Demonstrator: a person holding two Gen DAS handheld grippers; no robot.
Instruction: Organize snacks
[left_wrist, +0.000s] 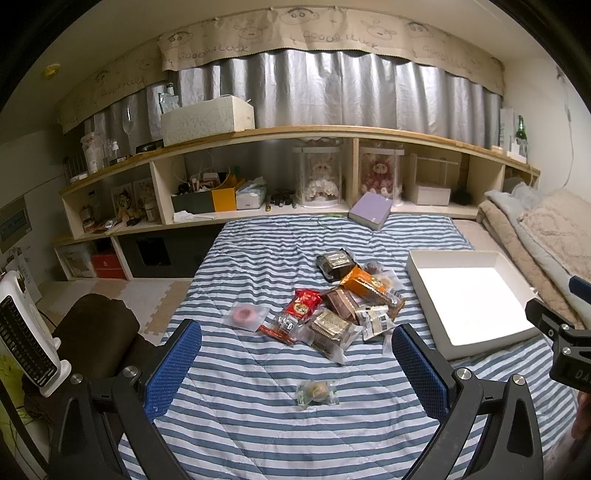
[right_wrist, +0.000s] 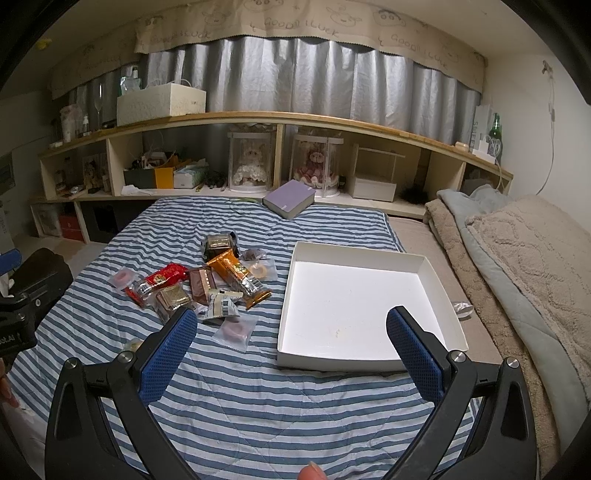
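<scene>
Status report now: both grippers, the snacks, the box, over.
Left gripper open, right gripper open, both hold nothing. Snack pile on striped quilt, white box empty beside it. Nothing in the way.

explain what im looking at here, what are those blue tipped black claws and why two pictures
Those claws are two hand-held grippers, one in each of a person's hands; no robot is involved. Each carries a wide-angle camera looking along its fingers, so you get one picture per hand. The left gripper and right gripper are both open and hold nothing. Below them is a striped blanket with a pile of wrapped snacks, one small snack lying apart, and an empty white box beside the pile.
</scene>
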